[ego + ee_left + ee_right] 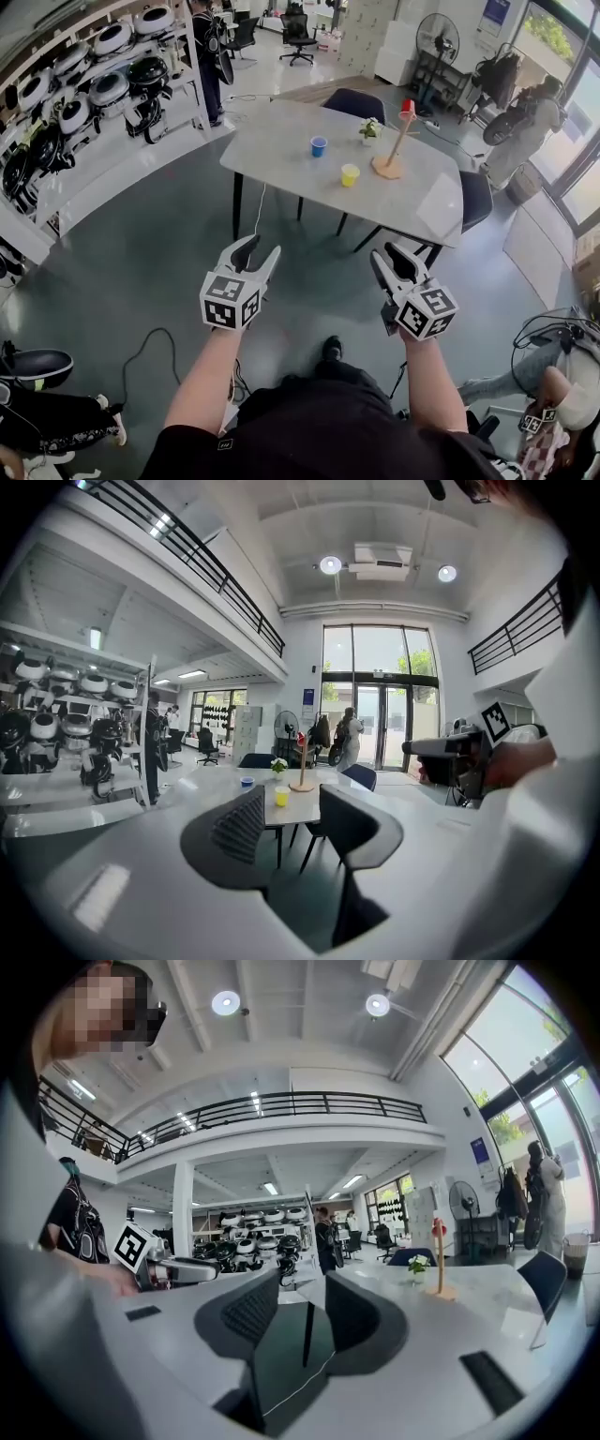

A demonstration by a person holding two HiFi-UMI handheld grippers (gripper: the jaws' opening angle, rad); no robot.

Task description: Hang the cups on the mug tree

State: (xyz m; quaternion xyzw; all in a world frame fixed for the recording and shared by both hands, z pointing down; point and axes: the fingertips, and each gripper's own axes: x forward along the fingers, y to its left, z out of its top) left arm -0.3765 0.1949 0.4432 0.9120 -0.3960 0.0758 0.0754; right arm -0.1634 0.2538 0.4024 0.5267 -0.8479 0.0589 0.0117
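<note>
My left tool (258,249) and right tool (388,255) are empty, jaws apart, well short of the mug tree (397,142). A yellow cup (350,174) and a blue cup (319,145) stand near it.

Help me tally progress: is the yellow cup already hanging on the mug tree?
No, the yellow cup stands on the table, beside the mug tree and apart from its base.
</note>
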